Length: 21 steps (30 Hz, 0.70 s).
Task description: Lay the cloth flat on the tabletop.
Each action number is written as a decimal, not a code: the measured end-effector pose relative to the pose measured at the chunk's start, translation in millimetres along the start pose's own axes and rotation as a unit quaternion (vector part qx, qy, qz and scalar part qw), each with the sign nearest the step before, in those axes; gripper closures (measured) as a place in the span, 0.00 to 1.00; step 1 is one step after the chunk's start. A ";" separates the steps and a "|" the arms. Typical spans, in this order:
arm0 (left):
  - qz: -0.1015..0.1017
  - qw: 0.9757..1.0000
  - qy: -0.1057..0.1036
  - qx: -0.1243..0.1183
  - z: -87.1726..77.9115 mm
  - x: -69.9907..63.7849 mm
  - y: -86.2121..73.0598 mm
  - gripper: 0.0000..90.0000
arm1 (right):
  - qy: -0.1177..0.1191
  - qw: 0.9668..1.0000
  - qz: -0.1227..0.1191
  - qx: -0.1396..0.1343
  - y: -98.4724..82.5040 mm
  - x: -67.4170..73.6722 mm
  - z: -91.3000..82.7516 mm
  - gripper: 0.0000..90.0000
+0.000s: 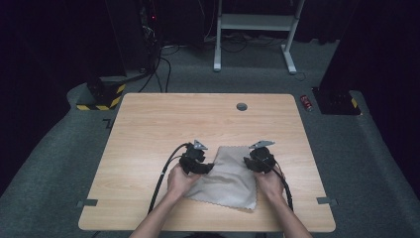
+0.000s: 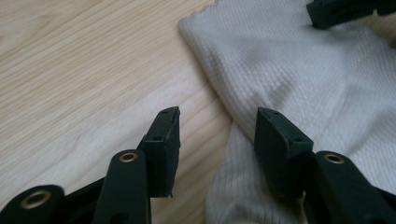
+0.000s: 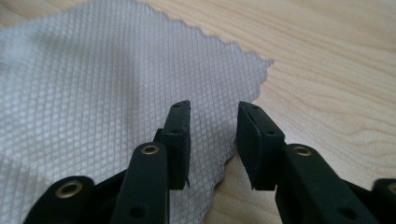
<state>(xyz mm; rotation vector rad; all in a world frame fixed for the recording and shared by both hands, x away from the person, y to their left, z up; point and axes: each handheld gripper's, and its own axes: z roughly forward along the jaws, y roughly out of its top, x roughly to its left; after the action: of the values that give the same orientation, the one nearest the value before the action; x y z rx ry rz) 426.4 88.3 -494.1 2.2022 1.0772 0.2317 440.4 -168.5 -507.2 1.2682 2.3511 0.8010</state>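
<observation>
The grey cloth (image 1: 227,177) is spread flat on the wooden table (image 1: 148,124) between the 2 grippers, its left edge seen under the open, empty left gripper (image 2: 217,135) and its right edge under the narrowly parted, empty right gripper (image 3: 214,140).

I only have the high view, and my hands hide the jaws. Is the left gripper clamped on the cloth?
Observer: No. The left gripper is open. The edge of the cloth lies between its jaws, unpinched.
Operator: And the right one?
Observer: The right gripper is open too. It straddles the cloth's scalloped edge, one jaw over fabric and one over the bare table.
Operator: Any folds near the left?
Observer: Yes, the cloth bunches into a ridge beside one of its jaws.
</observation>
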 end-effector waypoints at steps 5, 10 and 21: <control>-0.018 1.000 -0.001 -0.010 9.4 -1.5 8.0 0.57 | 0.006 1.000 -0.011 0.003 -2.7 -0.3 -2.4 0.89; 0.018 1.000 0.004 0.021 25.1 -10.5 18.0 0.74 | 0.006 0.999 -0.033 -0.002 -2.6 2.7 -1.3 0.99; 0.063 0.996 0.057 0.010 10.2 -8.2 20.4 0.99 | 0.026 0.999 -0.023 -0.019 0.8 4.1 -11.6 0.99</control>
<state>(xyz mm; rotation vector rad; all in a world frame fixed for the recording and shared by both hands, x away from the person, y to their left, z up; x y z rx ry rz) 438.4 68.2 -487.9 2.3004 1.0057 0.4086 432.4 -168.3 -497.9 1.1872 2.3852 0.8709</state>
